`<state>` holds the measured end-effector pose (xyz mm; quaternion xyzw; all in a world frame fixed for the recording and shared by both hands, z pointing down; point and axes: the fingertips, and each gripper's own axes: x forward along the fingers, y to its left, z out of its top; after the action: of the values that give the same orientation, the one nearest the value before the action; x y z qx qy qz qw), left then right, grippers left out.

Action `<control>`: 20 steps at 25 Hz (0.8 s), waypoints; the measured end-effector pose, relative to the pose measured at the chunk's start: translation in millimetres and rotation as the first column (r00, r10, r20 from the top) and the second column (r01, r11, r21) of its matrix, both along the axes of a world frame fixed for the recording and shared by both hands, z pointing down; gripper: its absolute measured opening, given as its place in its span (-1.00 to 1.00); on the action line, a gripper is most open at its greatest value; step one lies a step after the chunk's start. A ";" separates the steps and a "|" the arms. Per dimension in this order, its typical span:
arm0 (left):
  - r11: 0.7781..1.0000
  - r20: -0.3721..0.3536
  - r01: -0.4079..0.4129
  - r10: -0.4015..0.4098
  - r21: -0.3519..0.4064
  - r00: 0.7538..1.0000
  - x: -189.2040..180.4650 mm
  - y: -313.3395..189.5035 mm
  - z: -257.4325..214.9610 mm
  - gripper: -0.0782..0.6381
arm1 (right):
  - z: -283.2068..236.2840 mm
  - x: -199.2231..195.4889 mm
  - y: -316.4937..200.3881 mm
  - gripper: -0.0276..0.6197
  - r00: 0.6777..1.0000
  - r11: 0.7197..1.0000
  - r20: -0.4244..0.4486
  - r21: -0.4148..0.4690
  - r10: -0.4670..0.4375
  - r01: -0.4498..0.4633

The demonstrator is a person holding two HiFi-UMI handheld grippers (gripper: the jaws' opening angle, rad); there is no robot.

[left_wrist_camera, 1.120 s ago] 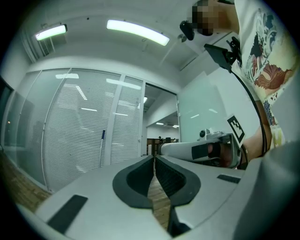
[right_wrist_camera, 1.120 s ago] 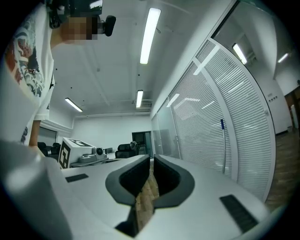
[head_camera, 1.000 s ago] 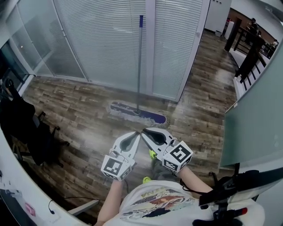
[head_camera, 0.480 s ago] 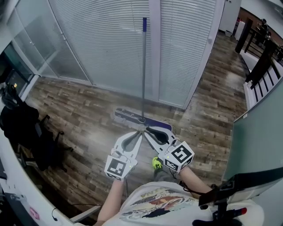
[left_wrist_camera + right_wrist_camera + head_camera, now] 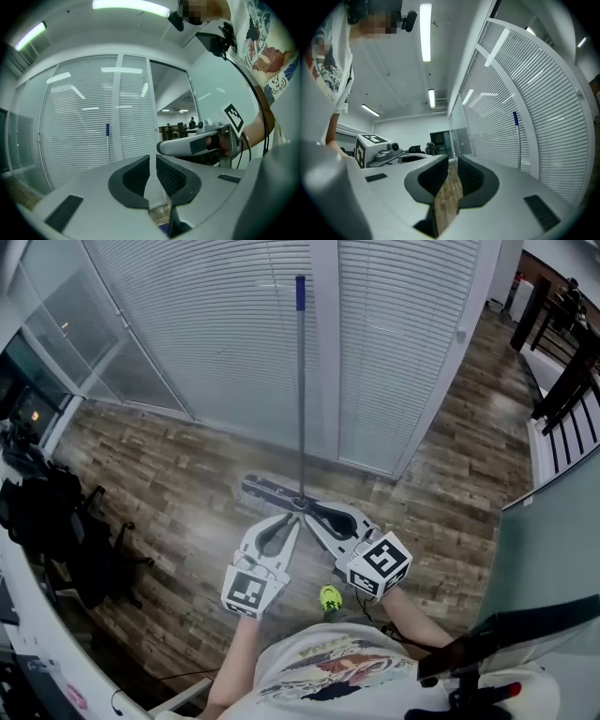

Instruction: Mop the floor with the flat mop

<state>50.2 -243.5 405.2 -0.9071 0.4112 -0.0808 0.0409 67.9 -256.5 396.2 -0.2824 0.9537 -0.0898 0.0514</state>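
Flat mop (image 5: 300,399) stands upright in front of a glass wall (image 5: 206,334) lined with closed white blinds, its blue-tipped handle rising against the white post between 2 panes and its dark purple mop head (image 5: 270,491) lying flat on the wood-plank floor (image 5: 159,474) at the foot of the wall. On the near side, a person in a printed white shirt (image 5: 328,667) holds 2 grey grippers out level toward the mop, side by side, each with a cube of square markers at its back. The left gripper (image 5: 294,519) and the right gripper (image 5: 309,515) angle inward so that their tips almost meet just near of the mop head, close to the base of the handle in the head view. Neither one holds it: the left gripper view shows the handle well off to the left of the jaws, and the right gripper view shows it off to the right. Both pairs of jaws are closed to a thin slit with nothing between the pads, only blinds and floor showing through. A yellow-green shoe (image 5: 329,598) shows on the floor below the grippers, and a black chair (image 5: 70,540) stands at the left edge of the room
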 end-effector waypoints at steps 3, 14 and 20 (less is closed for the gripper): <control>1.000 0.005 0.008 -0.008 0.001 1.000 2.5 -22.2 1.0 -0.72 | 0.2 0.5 -25.2 -0.76 1.000 1.000 0.009 -0.014 -0.015 0.015; 1.000 0.006 0.007 -0.007 -0.016 1.000 -6.2 -97.2 5.0 -0.65 | -1.8 -10.9 -99.5 -0.68 1.000 1.000 -0.009 -0.016 -0.013 0.013; 1.000 0.006 -0.027 0.027 -0.013 1.000 -14.5 -165.1 12.4 -0.61 | 2.9 -22.8 -165.5 -0.66 1.000 1.000 -0.022 -0.011 0.020 -0.020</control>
<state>35.7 -408.6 417.6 -0.9126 0.3980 -0.0859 0.0373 45.1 -422.0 399.1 -0.2932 0.9508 -0.0917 0.0405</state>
